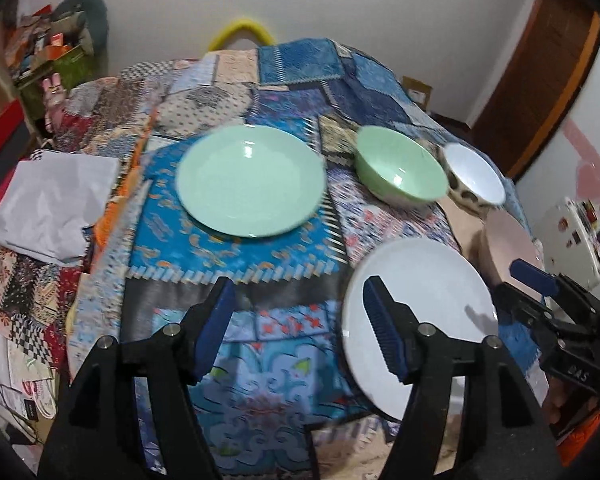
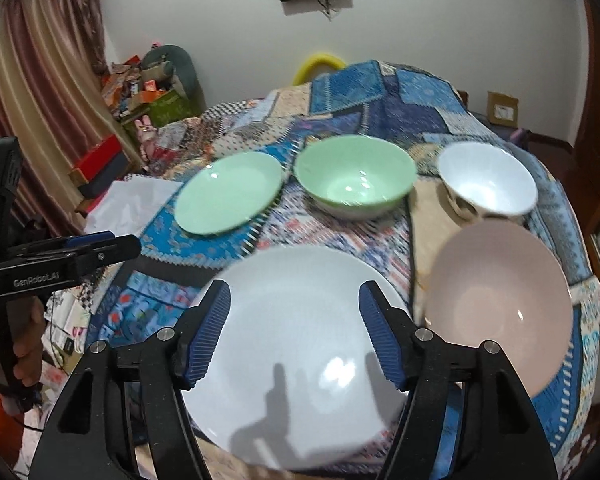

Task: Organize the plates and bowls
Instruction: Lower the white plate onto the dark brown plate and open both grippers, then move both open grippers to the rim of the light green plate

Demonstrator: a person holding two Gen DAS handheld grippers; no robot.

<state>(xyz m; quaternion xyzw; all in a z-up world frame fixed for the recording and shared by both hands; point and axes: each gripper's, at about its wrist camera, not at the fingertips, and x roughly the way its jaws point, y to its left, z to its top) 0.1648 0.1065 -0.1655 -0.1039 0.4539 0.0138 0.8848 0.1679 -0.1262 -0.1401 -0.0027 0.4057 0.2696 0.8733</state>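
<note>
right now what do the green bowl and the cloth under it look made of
Round pale green bowl: glossy, hard, probably glazed ceramic or melamine; bright highlights inside, cannot tell which. Blue patchwork-print cloth: matte fabric, draping softly over the far edge.

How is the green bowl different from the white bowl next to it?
The green bowl is mint green inside, while the white bowl is white inside. The green bowl's outside looks plain and pale; the white bowl's outside carries dark spots. The green bowl looks wider and sits beside the green plate; the white bowl sits behind the pink bowl. Both stand upright and empty on the patchwork cloth.
</note>
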